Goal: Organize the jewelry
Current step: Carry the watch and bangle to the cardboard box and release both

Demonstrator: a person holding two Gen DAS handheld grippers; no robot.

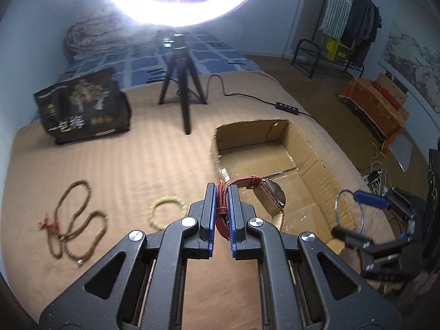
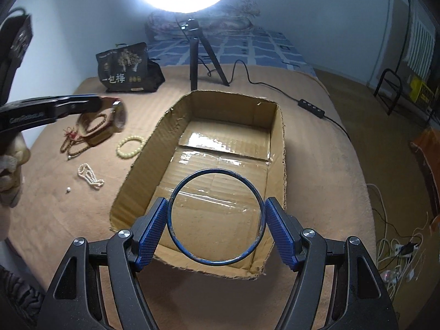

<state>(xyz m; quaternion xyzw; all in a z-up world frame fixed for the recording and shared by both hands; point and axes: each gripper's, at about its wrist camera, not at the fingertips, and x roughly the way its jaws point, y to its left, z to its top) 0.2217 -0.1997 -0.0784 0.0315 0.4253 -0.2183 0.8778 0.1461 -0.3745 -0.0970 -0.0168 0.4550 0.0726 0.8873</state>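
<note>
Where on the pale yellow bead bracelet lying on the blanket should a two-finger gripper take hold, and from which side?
Grip the bead bracelet across one arc of its ring, coming from above: it lies flat as an open loop on the blanket, so one finger can drop inside. The arc away from the cardboard box looks clearest.

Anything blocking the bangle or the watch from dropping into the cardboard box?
Nothing visible. The right gripper holds the blue bangle over the open, empty cardboard box; the left gripper holds the watch by its strap at the box's edge.
</note>
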